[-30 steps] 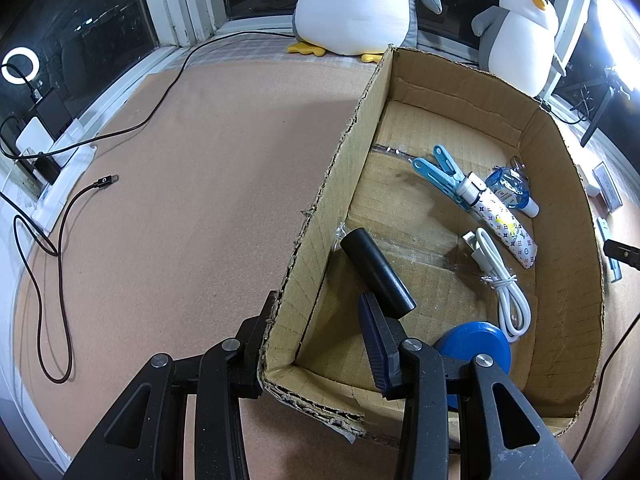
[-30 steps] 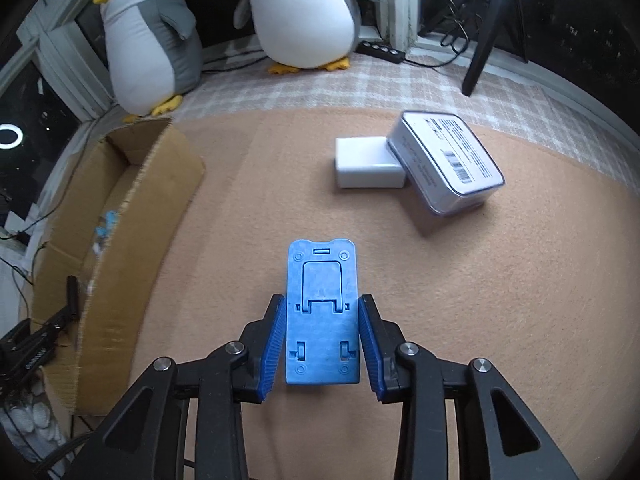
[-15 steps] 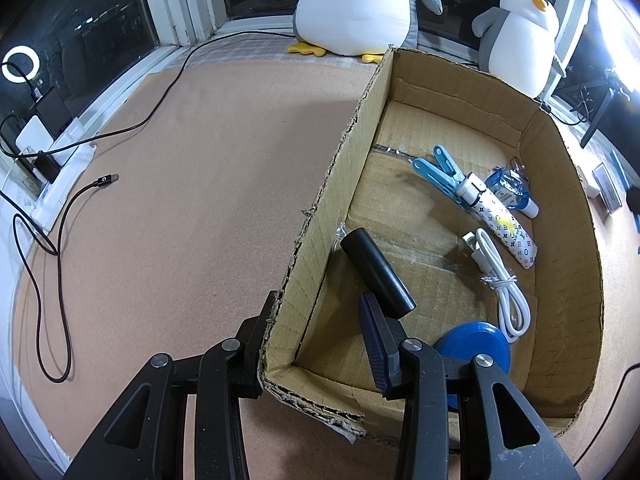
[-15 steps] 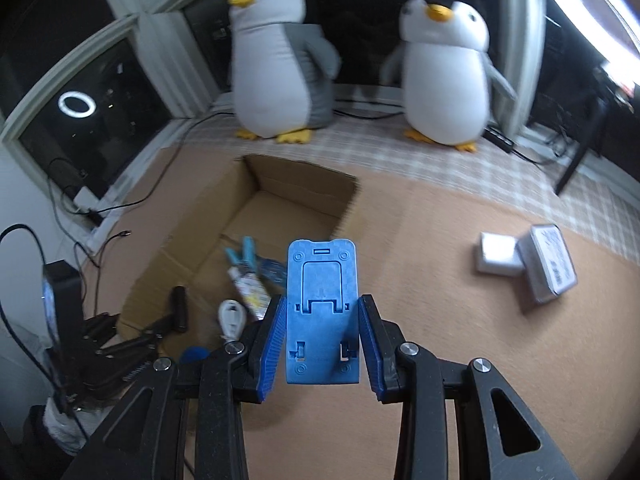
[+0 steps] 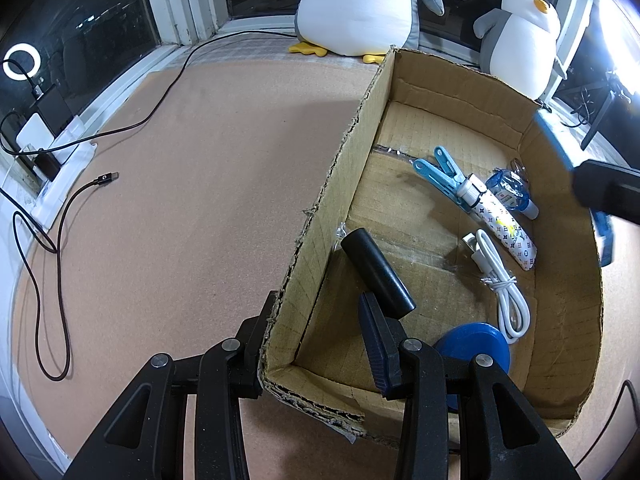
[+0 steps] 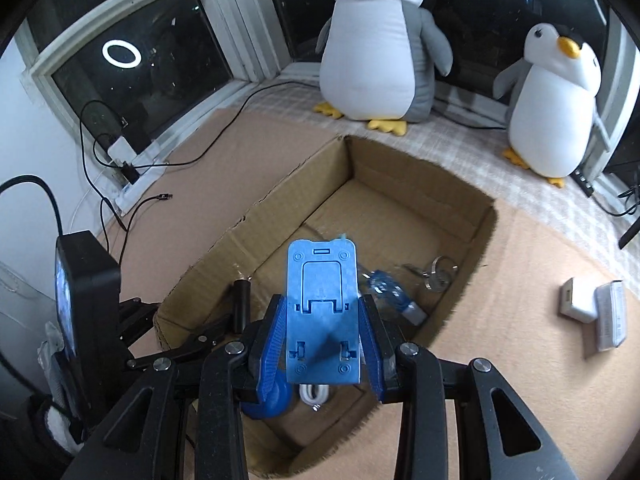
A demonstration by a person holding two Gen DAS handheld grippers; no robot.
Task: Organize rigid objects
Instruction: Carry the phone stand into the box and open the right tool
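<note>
Right wrist view shows my right gripper clamped on a blue phone stand, its two blue pads pressed against the stand's long edges, held above the open cardboard box. Inside the box, past the stand, I can see a small clear-blue bottle and a metal keyring near the far right wall, and a black cylinder along the left wall. Outside the box to the right, a white block lies touching a flat tin on the brown worktop. Left wrist view has my left gripper with its fingers spread apart, straddling the box's near corner, one finger outside the wall and one inside, gripping nothing. Within that box lie a blue clip, a patterned white tube, a coiled white cable and a blue disc. Two plush penguins sit behind the box by the window.
</note>
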